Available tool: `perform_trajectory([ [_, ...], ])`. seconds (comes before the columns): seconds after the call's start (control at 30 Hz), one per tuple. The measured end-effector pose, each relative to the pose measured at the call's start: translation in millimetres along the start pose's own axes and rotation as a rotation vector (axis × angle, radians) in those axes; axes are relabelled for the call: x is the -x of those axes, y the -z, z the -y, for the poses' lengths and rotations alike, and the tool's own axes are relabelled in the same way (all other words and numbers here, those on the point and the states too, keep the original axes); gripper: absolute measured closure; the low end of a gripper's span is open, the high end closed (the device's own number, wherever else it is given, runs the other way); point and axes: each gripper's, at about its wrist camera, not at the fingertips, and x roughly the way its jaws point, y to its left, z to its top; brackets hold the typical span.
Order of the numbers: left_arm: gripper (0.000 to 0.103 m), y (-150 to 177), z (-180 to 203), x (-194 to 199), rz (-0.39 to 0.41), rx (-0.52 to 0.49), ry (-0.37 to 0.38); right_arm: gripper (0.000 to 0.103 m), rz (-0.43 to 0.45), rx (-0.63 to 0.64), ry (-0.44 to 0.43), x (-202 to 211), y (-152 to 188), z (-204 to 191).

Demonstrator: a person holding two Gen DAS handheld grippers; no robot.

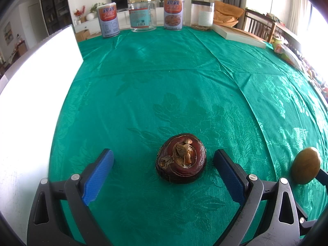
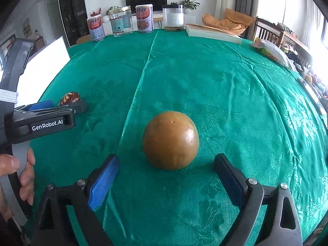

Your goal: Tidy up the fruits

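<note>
Now both my claws gape wide and empty: left claw straddles the dark brown wrinkled fruit, right claw faces the round tan fruit on the green-clothed tabletop; I'd centre each before squeezing gently.

1. daylight floods in from the windows on the right, which are blown out to white in both views.
2. a white board on the left is overexposed and featureless.
3. the green cloth shows a soft sheen, and the shadows under the fruit are faint.
4. strong fisheye bending curves the desk edge, and the corners are dark.
5. the centre is sharp; the far room is slightly soft.
</note>
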Motion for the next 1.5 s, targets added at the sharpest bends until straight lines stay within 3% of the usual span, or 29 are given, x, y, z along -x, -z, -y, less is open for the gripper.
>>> perform_trajectory([
  [0.13, 0.005, 1, -2, 0, 0.000, 0.006, 0.014, 0.010, 0.012, -0.029, -0.032, 3, 1, 5],
  [0.3, 0.005, 12, -11, 11, 0.012, 0.000, 0.085, 0.010, 0.028, -0.117, -0.103, 10, 4, 21],
  [0.53, 0.003, 16, -2, 12, -0.002, -0.051, 0.042, 0.006, 0.003, -0.028, -0.017, 4, 4, 2],
  [0.93, 0.002, 16, -2, 11, -0.004, -0.048, 0.040, 0.001, -0.016, -0.008, -0.014, 1, 4, 1],
  [0.97, 0.002, 15, -3, 11, -0.007, -0.053, 0.048, 0.001, -0.012, -0.028, -0.042, 4, 4, 5],
  [1.03, 0.003, 11, -8, 12, -0.066, -0.066, 0.080, 0.001, 0.036, -0.153, -0.190, 20, 3, 27],
  [1.1, 0.004, 6, -27, 19, -0.114, 0.041, 0.176, 0.001, 0.142, -0.340, -0.335, 40, 7, 66],
  [1.13, 0.004, 5, -38, 23, -0.132, 0.122, 0.227, 0.001, 0.152, -0.423, -0.360, 43, 9, 84],
  [1.17, 0.004, 3, -46, 25, -0.154, 0.185, 0.257, 0.001, 0.122, -0.487, -0.362, 40, 9, 100],
  [1.23, 0.005, -3, -47, 26, -0.186, 0.212, 0.247, 0.002, 0.017, -0.570, -0.386, 26, 7, 123],
  [1.3, 0.005, -11, -32, 25, -0.182, 0.127, 0.195, 0.004, -0.051, -0.597, -0.420, 21, -2, 131],
  [1.4, 0.005, -21, -11, 14, -0.215, 0.004, 0.091, 0.004, -0.208, -0.541, -0.445, 9, -27, 121],
  [1.5, 0.005, -29, 0, 0, -0.241, -0.037, 0.032, 0.009, -0.272, -0.436, -0.403, 5, -51, 102],
])
